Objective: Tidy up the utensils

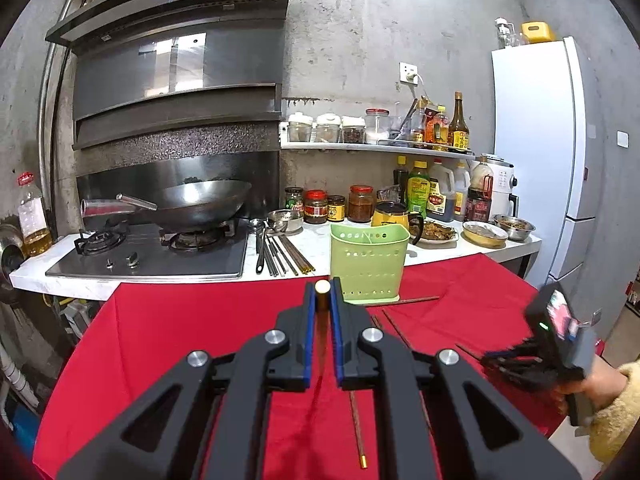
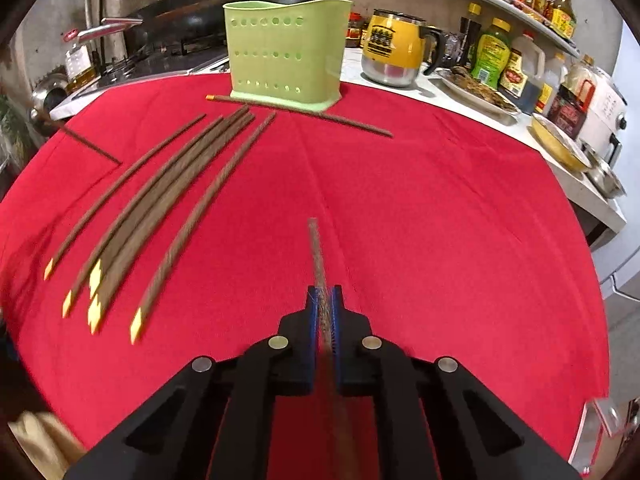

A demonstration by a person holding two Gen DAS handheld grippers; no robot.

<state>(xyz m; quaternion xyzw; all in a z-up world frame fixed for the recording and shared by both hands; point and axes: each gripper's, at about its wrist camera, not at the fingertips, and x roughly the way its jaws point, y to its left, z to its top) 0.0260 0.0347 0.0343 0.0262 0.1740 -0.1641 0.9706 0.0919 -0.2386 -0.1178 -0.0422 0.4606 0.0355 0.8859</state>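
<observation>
On the red cloth (image 2: 440, 220) stands a pale green perforated utensil holder (image 1: 368, 264) (image 2: 284, 52), at its far edge. My left gripper (image 1: 323, 283) is shut on a brown chopstick (image 1: 321, 320) whose gold-capped end points toward the holder. My right gripper (image 2: 325, 289) is shut on another brown chopstick (image 2: 316, 248), which sticks out forward over the cloth. Several loose chopsticks (image 2: 160, 200) lie in a fan at the left, and a single chopstick (image 2: 300, 112) lies across the holder's foot. The left wrist view shows the right gripper (image 1: 516, 360) blurred at the right, held by a hand in a fuzzy yellow sleeve.
Behind the cloth runs a white counter (image 1: 312, 244) carrying a yellow mug (image 2: 394, 48), sauce bottles (image 2: 490, 56), food dishes (image 1: 484, 234) and metal utensils (image 1: 280, 254). A wok (image 1: 200, 200) sits on the gas stove at the left. A white fridge (image 1: 536, 140) stands at the right.
</observation>
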